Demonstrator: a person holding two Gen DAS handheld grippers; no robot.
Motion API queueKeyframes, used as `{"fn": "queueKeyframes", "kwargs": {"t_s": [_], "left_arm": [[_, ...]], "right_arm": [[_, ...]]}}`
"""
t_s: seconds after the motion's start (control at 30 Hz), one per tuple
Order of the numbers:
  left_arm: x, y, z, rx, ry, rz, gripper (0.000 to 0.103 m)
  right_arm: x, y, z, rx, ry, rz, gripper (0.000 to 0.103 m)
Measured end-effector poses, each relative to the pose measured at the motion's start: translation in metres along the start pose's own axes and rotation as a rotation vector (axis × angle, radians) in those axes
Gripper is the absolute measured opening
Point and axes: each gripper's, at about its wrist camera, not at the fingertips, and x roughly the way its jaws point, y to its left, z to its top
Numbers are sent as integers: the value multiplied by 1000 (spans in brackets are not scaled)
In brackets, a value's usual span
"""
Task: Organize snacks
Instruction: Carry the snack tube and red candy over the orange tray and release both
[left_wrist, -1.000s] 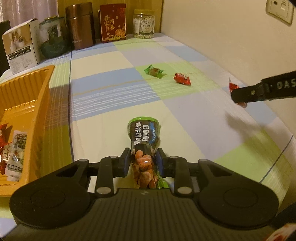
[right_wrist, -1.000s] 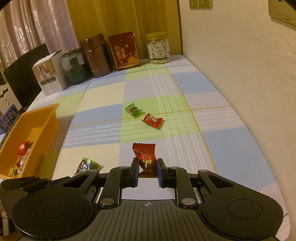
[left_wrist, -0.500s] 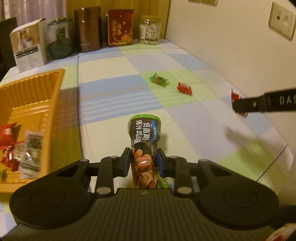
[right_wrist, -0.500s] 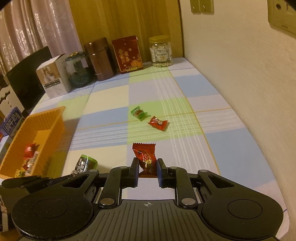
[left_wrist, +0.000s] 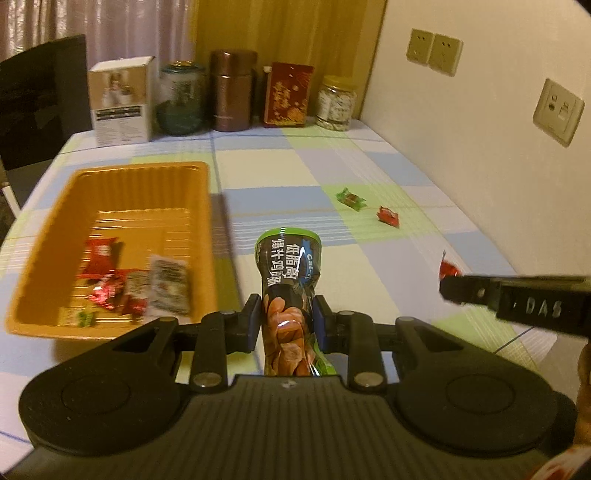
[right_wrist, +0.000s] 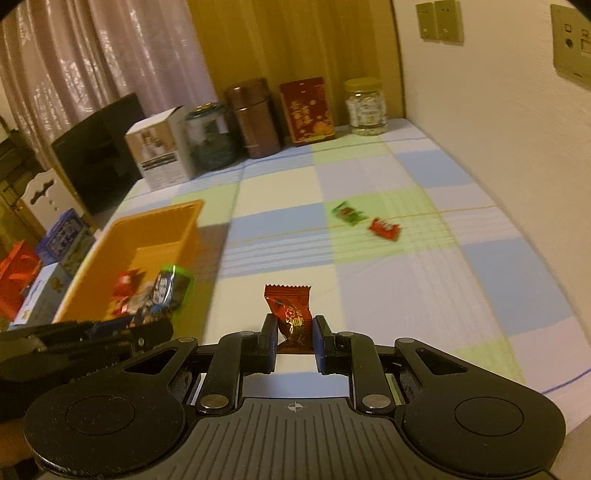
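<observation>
In the left wrist view, the left gripper (left_wrist: 288, 325) had its fingers (left_wrist: 251, 323) pinched on a dark, green-topped snack pouch (left_wrist: 290, 280), printed with Chinese characters. The pouch stood between the two pads at its narrowed middle, its flared top reaching forward beyond the fingertips and its lower end running back under the gripper body. It was held above the checked tabletop (left_wrist: 280, 177), just right of the orange tray (left_wrist: 205, 206). In the tray lay several wrapped snacks: a red packet (left_wrist: 99, 258), a white sachet (left_wrist: 170, 288) and smaller sweets, blurred and hard to make out. Farther off on the tabletop lay a green candy (left_wrist: 350, 199) and, near it, a red candy (left_wrist: 388, 217). The right gripper (left_wrist: 448, 290) came in from the right edge, a red wrapper (left_wrist: 447, 268) showing at its tip.

In the right wrist view, the right gripper (right_wrist: 294, 338) had its fingers (right_wrist: 269, 343) closed on a dark red candy (right_wrist: 291, 317). The lower part of the wrapper sat between the pads, and its crimped upper edge stood up past the fingertips. To the left, the left gripper (right_wrist: 155, 328) carried the snack pouch (right_wrist: 171, 288), which appeared in front of the orange tray's (right_wrist: 162, 221) near corner, though motion blur left it unclear whether it was over the tray. The green candy (right_wrist: 347, 213) and red candy (right_wrist: 384, 229) lay close together on the tabletop (right_wrist: 406, 280), well ahead of the fingers. A row of containers stood at the far edge, among them a clear jar (right_wrist: 365, 107) and a red tin (right_wrist: 306, 110).
</observation>
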Motion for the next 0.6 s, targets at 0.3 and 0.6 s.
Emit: {"fn": "queueKeyframes", "kwargs": {"t_s": [0.3, 0.6], "left_arm": [[-41, 35, -7, -48, -27, 55, 26], [-65, 63, -11, -87, -47, 100, 26]], "right_arm": [[-6, 49, -11, -46, 11, 70, 20], [-2, 84, -13, -89, 15, 116, 20]]}}
